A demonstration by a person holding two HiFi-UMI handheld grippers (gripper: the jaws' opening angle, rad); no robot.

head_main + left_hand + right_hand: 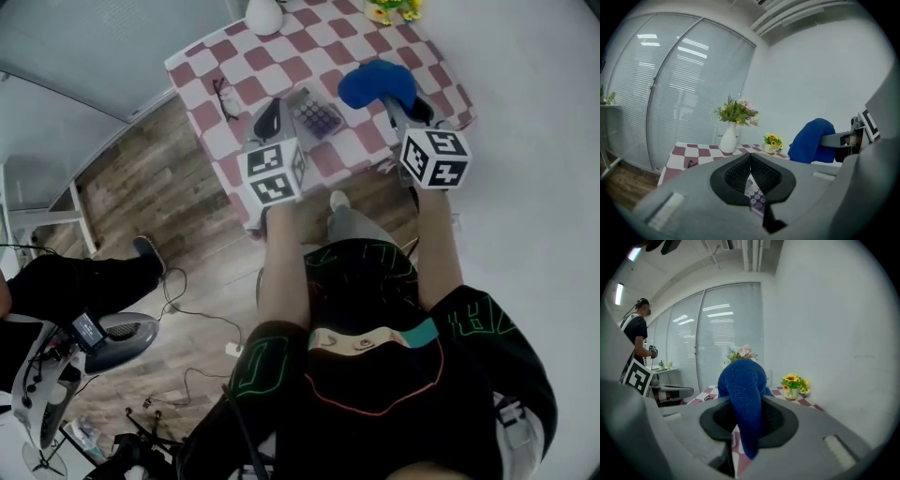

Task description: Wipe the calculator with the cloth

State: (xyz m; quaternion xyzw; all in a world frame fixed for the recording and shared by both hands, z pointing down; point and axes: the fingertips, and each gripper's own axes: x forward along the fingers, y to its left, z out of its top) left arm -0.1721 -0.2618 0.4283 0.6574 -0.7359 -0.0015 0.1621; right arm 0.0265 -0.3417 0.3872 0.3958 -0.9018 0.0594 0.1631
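Observation:
The calculator, grey with purple keys, is over the red-and-white checked table, beside the tip of my left gripper. In the left gripper view the left gripper has its jaws together, and a strip of the calculator shows between the pads. My right gripper is shut on the blue cloth, just right of the calculator. In the right gripper view the cloth bulges up out of the right gripper and hangs down between the pads.
A pair of glasses lies on the table's left part. At the back stand a white vase and a small pot of yellow flowers. Left of the table are a second person, an office chair and floor cables.

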